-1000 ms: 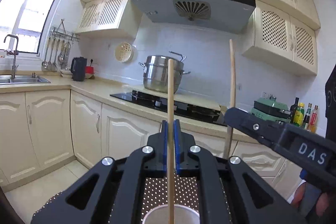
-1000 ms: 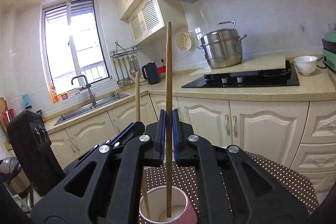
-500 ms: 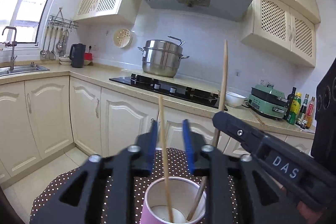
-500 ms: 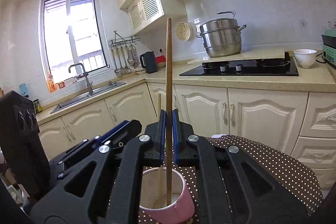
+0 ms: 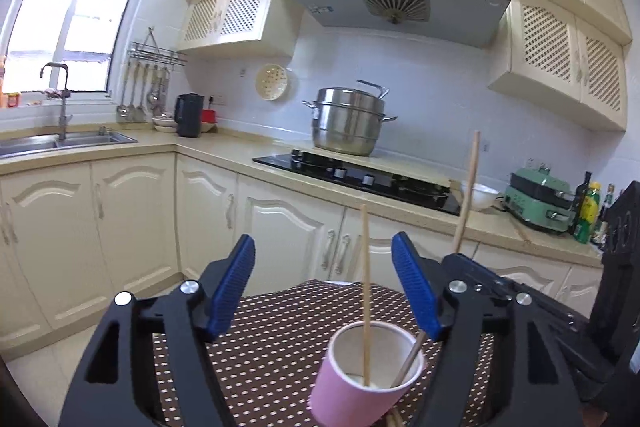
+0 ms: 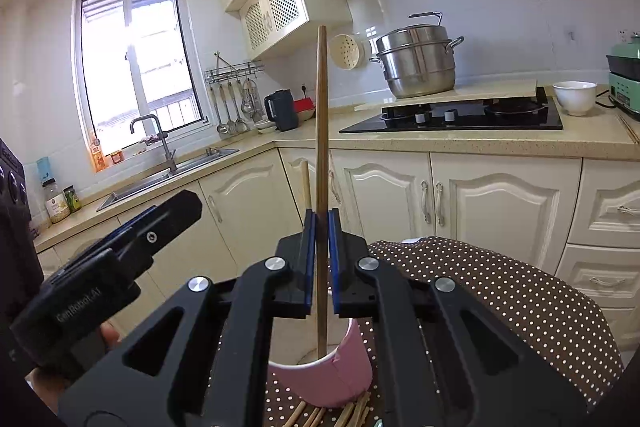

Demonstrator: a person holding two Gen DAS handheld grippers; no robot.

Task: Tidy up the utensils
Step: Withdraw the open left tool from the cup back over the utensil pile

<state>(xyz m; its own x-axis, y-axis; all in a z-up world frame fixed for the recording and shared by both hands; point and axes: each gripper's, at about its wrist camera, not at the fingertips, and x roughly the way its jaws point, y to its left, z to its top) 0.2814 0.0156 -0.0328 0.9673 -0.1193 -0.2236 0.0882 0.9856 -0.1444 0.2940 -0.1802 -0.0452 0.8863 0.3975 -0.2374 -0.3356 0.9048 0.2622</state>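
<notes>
A pink paper cup (image 5: 352,395) stands on the brown dotted tablecloth (image 5: 256,347). One wooden chopstick (image 5: 365,291) leans in the cup, free between my left gripper's (image 5: 322,243) opening jaws; neither blue pad touches it. My right gripper (image 6: 320,227) is shut on a second chopstick (image 6: 321,131), held upright with its lower end inside the cup (image 6: 340,375). In the left wrist view that chopstick (image 5: 466,199) rises above the right gripper (image 5: 456,261). The right wrist view shows the left gripper (image 6: 176,211) at the left and the freed chopstick (image 6: 306,183) just behind.
Several loose chopsticks (image 6: 332,415) lie on the cloth in front of the cup. Beyond the table runs a cream kitchen counter (image 6: 480,143) with a black hob (image 6: 460,115), a steel pot (image 6: 418,63), a white bowl (image 6: 574,97) and a sink (image 6: 168,175).
My left gripper has opened and let go of its chopstick, which now stands in the cup, and has drawn back. My right gripper has lowered its chopstick into the cup.
</notes>
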